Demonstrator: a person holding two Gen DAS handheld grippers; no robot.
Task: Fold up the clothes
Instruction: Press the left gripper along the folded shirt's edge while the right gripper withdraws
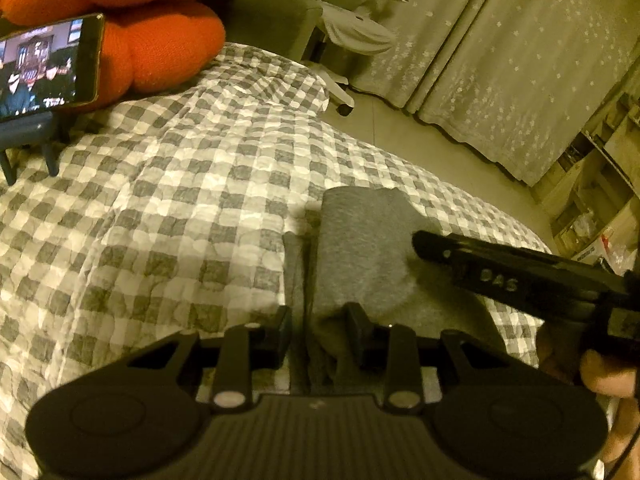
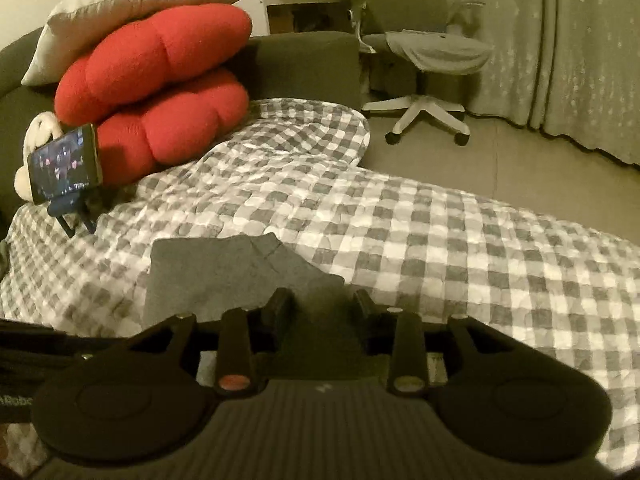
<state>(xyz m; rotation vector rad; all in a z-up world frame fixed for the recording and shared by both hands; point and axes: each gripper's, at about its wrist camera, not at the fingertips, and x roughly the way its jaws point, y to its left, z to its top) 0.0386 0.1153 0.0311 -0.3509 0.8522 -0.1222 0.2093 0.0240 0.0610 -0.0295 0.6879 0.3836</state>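
A folded grey garment lies on the checked bedspread. In the left wrist view my left gripper stands at the garment's near edge. Bunched cloth fills the gap between its jaws, and the pads press on it. My right gripper reaches in from the right, its tip over the garment's right part. In the right wrist view the garment lies flat. My right gripper straddles its near right corner with the jaws apart, dark cloth under them and no pinch visible.
A phone on a small stand plays video at the left, in front of stacked red cushions and a grey pillow. An office chair and curtains stand beyond the bed. Shelves are at the right. A hand holds the right gripper.
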